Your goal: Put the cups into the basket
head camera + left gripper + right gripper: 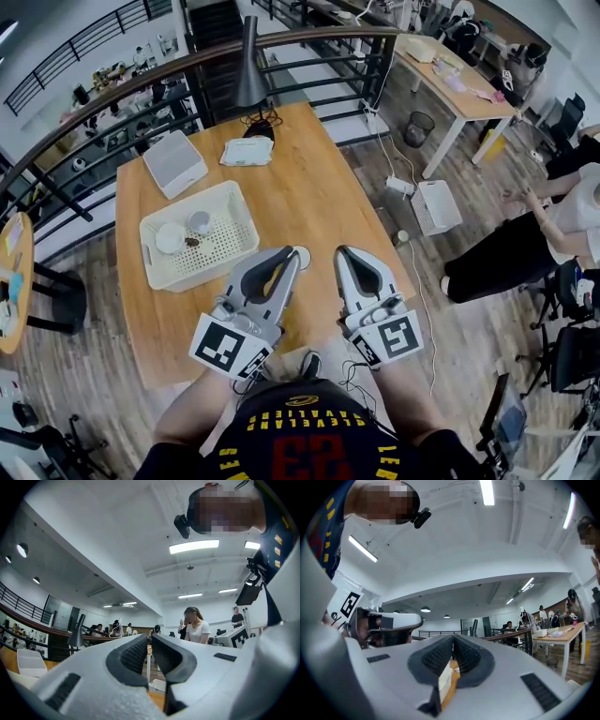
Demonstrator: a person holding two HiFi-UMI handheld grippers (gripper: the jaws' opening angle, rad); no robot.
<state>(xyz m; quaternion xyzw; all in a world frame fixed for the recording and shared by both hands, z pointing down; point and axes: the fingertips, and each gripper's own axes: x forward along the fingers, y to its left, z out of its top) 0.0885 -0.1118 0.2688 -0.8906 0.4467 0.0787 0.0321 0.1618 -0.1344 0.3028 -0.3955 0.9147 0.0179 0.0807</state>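
While left gripper [287,257] and right gripper [344,253] are being held at 6 o'clock, jaws pressed together and empty, cups [199,221] are sitting in the basket [225,246] at 10 o'clock. Another cup [302,255] is touching the left tip.

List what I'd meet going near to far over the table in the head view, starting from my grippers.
Left gripper and right gripper, side by side, both shut → white basket → grey box → lamp base. The white packet lies level with the box, so it's left out.
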